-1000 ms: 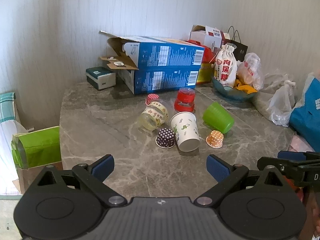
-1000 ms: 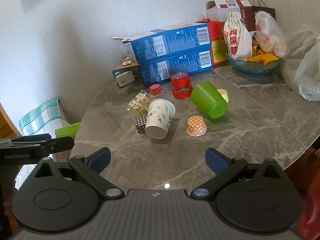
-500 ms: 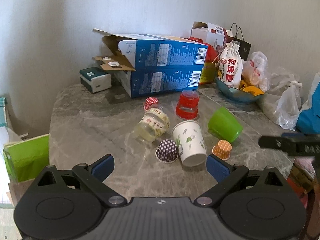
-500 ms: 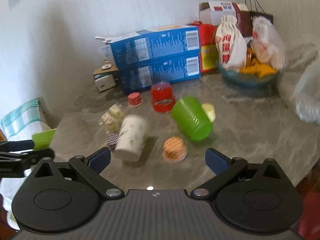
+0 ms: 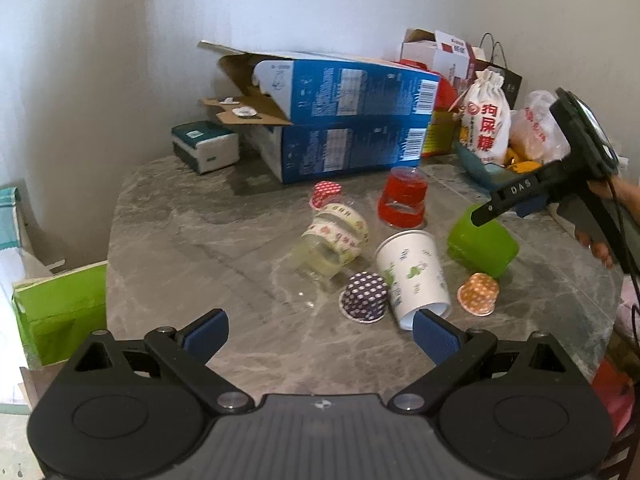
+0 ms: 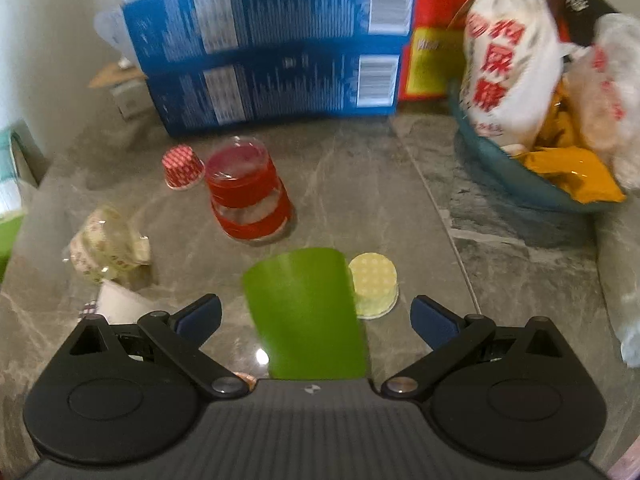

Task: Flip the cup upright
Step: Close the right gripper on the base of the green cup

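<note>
Between the two blue pads of the right claw [image 6: 316, 316] lies the green cup [image 6: 306, 312], on its side on the counter [image 6: 360, 208], its long axis running straight away from the camera along the line of the fingers. The jaws stand wide apart and touch nothing; the cup sits in the gap with room on either side. The right claw is plainly the nearer one: in the left view it hovers just over the cup, while the left claw [image 5: 320, 334] hangs back at the counter's near edge, equally wide open and empty, well apart from it. The cup is plain, smooth, opaque green plastic, tapered (which end is the mouth I cannot tell for sure). A small yellow cup [image 6: 374, 284] sits just beside it on the right.
</note>
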The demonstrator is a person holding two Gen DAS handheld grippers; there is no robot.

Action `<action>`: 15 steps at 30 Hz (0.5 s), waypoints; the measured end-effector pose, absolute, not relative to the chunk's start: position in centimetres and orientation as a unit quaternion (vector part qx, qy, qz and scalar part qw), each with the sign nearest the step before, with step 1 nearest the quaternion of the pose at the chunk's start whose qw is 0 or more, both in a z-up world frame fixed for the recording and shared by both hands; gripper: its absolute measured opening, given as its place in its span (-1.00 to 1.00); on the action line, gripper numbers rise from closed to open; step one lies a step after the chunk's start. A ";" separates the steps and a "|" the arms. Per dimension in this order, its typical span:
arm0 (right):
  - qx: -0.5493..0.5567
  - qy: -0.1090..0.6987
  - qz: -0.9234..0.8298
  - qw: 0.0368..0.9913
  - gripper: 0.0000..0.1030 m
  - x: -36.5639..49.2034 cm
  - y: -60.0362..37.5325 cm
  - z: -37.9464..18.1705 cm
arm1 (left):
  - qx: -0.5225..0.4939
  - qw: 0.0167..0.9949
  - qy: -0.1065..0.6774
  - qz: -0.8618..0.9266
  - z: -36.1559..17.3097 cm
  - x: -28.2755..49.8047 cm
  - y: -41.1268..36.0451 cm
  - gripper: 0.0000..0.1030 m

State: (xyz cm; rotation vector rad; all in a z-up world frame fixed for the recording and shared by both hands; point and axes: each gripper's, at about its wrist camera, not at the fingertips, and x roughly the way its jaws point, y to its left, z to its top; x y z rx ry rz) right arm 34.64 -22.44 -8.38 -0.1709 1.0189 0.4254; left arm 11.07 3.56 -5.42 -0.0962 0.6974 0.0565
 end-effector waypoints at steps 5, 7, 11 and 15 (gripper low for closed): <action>-0.119 0.519 0.210 0.820 0.77 35.4 -20.4 -9.1 | -0.065 0.937 0.343 0.029 -5.7 10.8 4.8 0.94; -0.130 0.526 0.210 0.814 0.76 35.5 -19.7 -9.3 | -0.068 0.937 0.342 0.030 -5.7 10.6 5.0 0.94; -0.157 0.537 0.198 0.805 0.61 35.7 -18.6 -9.8 | -0.071 0.937 0.339 0.031 -5.6 10.0 5.4 0.94; -0.176 0.542 0.182 0.802 0.48 36.1 -18.2 -10.1 | -0.077 0.938 0.337 0.037 -5.6 9.3 5.9 0.94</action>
